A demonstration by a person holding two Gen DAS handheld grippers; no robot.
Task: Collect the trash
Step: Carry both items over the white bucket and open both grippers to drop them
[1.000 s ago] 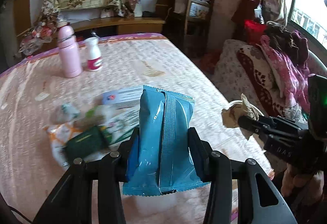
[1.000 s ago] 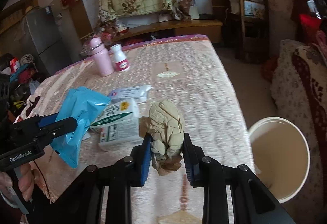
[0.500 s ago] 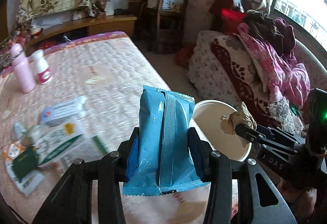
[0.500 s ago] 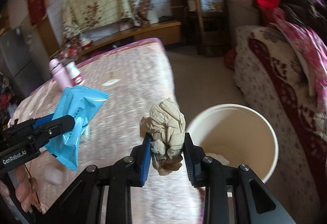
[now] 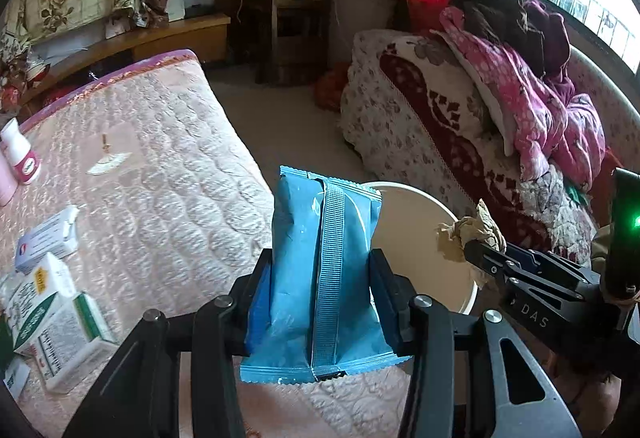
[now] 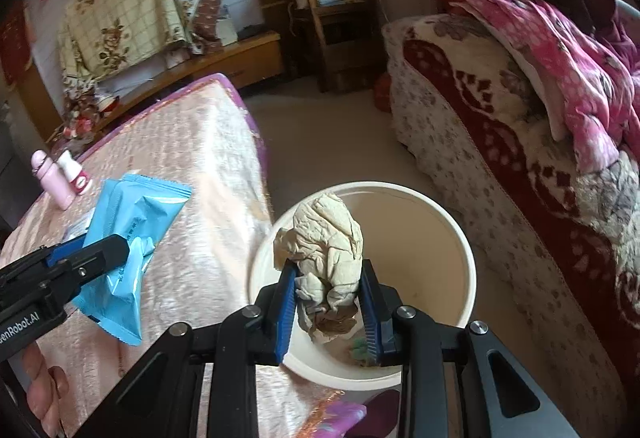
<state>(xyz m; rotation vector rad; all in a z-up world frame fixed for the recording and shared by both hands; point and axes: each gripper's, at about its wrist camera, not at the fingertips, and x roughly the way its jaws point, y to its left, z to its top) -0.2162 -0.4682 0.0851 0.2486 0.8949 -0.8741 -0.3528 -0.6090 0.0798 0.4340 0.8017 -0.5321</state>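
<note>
My left gripper [image 5: 320, 298] is shut on a blue snack wrapper [image 5: 320, 270] and holds it upright over the bed's right edge, next to a cream bin [image 5: 424, 246] on the floor. It also shows in the right wrist view [image 6: 132, 234]. My right gripper [image 6: 330, 302] is shut on a crumpled beige paper wad [image 6: 328, 254] and holds it above the open bin [image 6: 440, 238]. A little trash lies at the bin's bottom. The wad also shows in the left wrist view [image 5: 468, 238], over the bin's right rim.
A pink quilted bed [image 5: 160, 166] carries medicine boxes [image 5: 52, 298], a white bottle [image 5: 20, 158] and a pink bottle [image 6: 52, 178]. A sofa [image 6: 500, 142] piled with pink clothes stands right of the bin. A wooden shelf [image 6: 332, 10] stands at the back.
Both grippers have swung right from over the bed to the bin. The paper wad now hangs over the bin's opening. Both loads stay gripped.
</note>
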